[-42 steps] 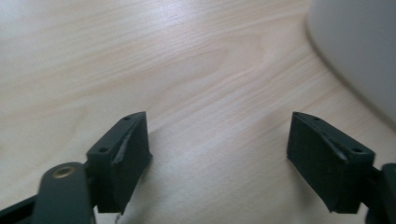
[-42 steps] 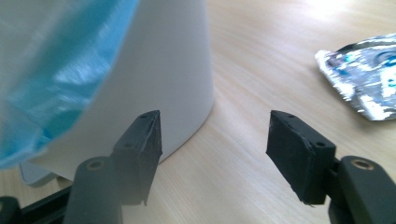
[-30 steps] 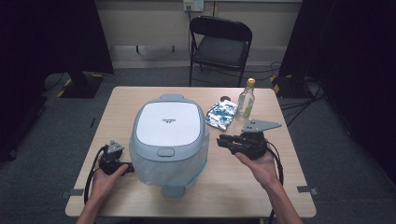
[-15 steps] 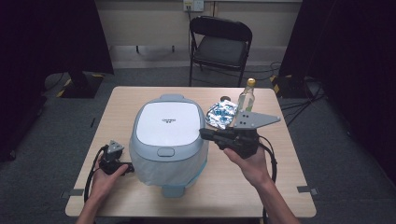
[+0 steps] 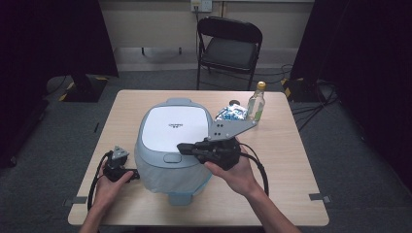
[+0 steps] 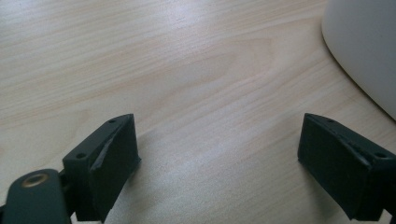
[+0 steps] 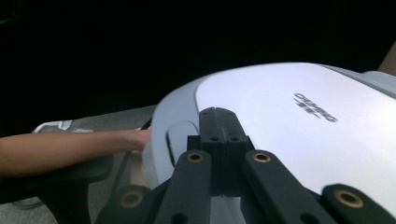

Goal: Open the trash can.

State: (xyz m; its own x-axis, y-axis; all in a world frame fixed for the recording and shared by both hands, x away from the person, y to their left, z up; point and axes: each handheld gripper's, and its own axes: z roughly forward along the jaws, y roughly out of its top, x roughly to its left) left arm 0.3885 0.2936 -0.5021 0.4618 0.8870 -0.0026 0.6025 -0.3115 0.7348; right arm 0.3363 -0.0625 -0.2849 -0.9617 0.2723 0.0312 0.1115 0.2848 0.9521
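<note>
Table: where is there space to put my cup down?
Bare wood lies left of the cooker, up to the table edge, and along the right edge. It's crowded behind the cooker, by the bottle and foil bag.

The high view is evenly lit from above: the table [image 5: 291, 160] is bright and pale, while the room to the left and right falls into near black. Shadows under the cooker [image 5: 172, 145] are soft and short. The picture is slightly soft, with fine detail smeared. In the left gripper view the wood is warm and well lit, with a faint sheen near the middle; the near tool [image 6: 224, 186] parts are blurred, and the cooker's wall at the right is washed out. The right gripper view is dim, its far half black, the lid palely glowing and the near tool [image 7: 219, 123] out of focus.
</note>
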